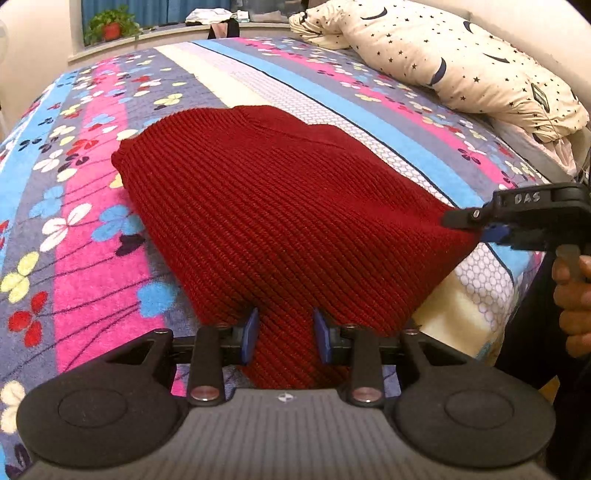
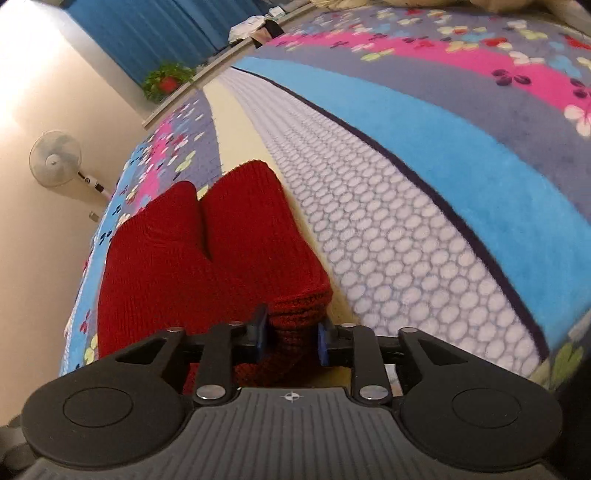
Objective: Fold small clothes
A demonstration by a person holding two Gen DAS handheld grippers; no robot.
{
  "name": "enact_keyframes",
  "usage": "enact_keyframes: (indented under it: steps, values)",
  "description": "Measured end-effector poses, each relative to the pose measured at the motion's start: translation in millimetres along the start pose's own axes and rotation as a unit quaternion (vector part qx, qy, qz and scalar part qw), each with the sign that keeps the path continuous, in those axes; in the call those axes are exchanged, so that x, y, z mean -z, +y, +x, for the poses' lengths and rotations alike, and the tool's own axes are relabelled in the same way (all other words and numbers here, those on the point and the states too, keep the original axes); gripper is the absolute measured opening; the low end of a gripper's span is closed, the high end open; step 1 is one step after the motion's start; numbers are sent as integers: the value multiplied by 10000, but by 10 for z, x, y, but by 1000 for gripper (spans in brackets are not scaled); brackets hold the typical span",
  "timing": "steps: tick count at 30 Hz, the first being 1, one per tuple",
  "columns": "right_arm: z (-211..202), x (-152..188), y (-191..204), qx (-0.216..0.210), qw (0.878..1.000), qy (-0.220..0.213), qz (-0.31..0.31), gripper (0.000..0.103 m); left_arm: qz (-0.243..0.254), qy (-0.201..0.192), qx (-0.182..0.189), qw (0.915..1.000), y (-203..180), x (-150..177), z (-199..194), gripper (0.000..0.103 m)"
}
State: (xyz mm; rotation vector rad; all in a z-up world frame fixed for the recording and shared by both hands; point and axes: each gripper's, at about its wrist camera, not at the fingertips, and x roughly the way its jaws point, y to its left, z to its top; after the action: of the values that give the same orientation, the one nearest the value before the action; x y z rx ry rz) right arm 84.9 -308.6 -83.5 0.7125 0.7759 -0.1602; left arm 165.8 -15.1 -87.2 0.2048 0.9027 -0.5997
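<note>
A dark red ribbed knit garment (image 1: 266, 206) lies spread on the bed, its near edge lifted. My left gripper (image 1: 285, 334) is shut on the garment's near edge, with red knit bunched between its blue pads. My right gripper (image 1: 476, 230) shows at the right of the left wrist view, clamped on the garment's right corner and pulling it taut. In the right wrist view the right gripper (image 2: 291, 341) holds bunched layers of the garment (image 2: 221, 258) between its blue pads; two folded lobes stretch away over the bed.
The bed has a striped floral blanket (image 1: 81, 221). A cream star-print duvet (image 1: 461, 62) is heaped at the far right. A potted plant (image 1: 110, 27) stands on the windowsill. A standing fan (image 2: 55, 158) is beside the bed. A hand (image 1: 572, 295) grips the right tool.
</note>
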Motion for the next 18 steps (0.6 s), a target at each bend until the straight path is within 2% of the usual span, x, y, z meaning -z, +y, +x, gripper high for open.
enact_keyframes:
  steps: [2, 4, 6, 7, 8, 11, 13, 15, 18]
  values:
    - [-78, -19, 57, 64, 9996, -211, -195, 43, -132, 40, 120, 9998, 53, -27, -22, 37]
    - [-202, -31, 75, 299, 9967, -637, -399, 44, -309, -23, 214, 9993, 125, -61, -71, 37]
    - [-473, -1, 198, 864, 9799, -1592, -837, 48, -416, -208, 232, 9986, 171, -103, -145, 37]
    - [-561, 9, 287, 889, 9716, -1920, -1062, 50, -452, -296, 284, 9981, 186, -122, -176, 37]
    - [-604, -25, 364, 724, 9675, -2065, -1263, 51, -497, -342, 378, 9975, 205, -139, -187, 37]
    - [-449, -318, 604, -144, 9708, -1770, -1612, 52, -457, -31, 457, 9979, 208, -122, -44, 37]
    - [-242, -519, 769, -495, 9719, -1515, -1734, 57, -360, 177, 460, 9981, 189, -74, 78, 37]
    - [33, -704, 927, -551, 9727, -1382, -1782, 64, -330, 135, 501, 9981, 191, -80, 81, 37]
    - [563, -914, 1094, -628, 9799, -623, -1789, 66, -541, 164, 645, 9963, 289, -81, 82, 38]
